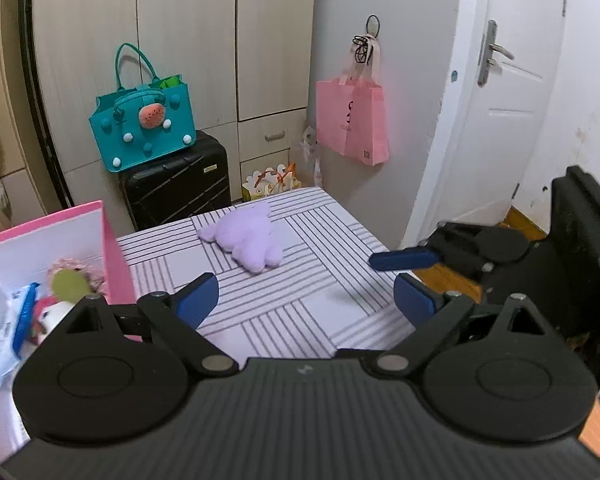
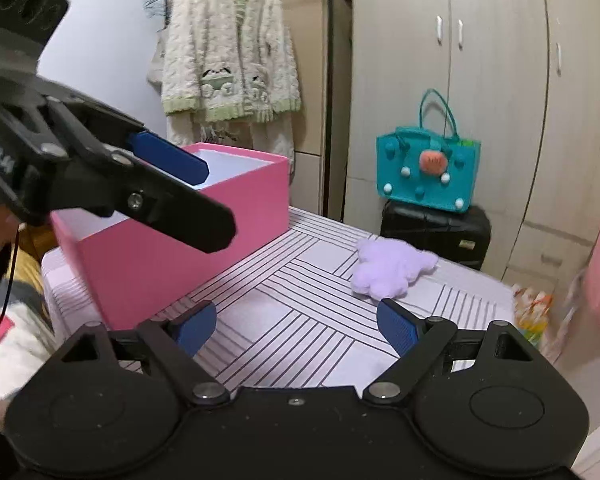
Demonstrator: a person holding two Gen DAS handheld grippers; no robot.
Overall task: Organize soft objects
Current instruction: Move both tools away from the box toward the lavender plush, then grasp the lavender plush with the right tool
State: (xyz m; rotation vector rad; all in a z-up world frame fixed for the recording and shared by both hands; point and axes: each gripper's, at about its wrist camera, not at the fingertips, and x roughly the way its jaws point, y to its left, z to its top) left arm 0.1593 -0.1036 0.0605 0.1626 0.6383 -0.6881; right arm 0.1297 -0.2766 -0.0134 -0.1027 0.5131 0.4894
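A purple plush toy (image 1: 246,240) lies on the striped table (image 1: 300,312), also in the right wrist view (image 2: 392,266). A pink box (image 1: 114,264) stands at the table's left (image 2: 172,240) and holds several soft toys (image 1: 66,284). My left gripper (image 1: 306,300) is open and empty, above the table's near side, short of the plush. My right gripper (image 2: 296,326) is open and empty, over the table, with the plush just beyond its right finger. The right gripper shows at the right in the left wrist view (image 1: 404,260); the left gripper shows above the box in the right wrist view (image 2: 168,156).
A teal bag (image 1: 144,128) sits on a black suitcase (image 1: 176,184) behind the table. A pink tote (image 1: 352,120) hangs on the fridge side. Wardrobes stand behind, a white door (image 1: 500,100) at right. A knitted cardigan (image 2: 228,52) hangs behind the box.
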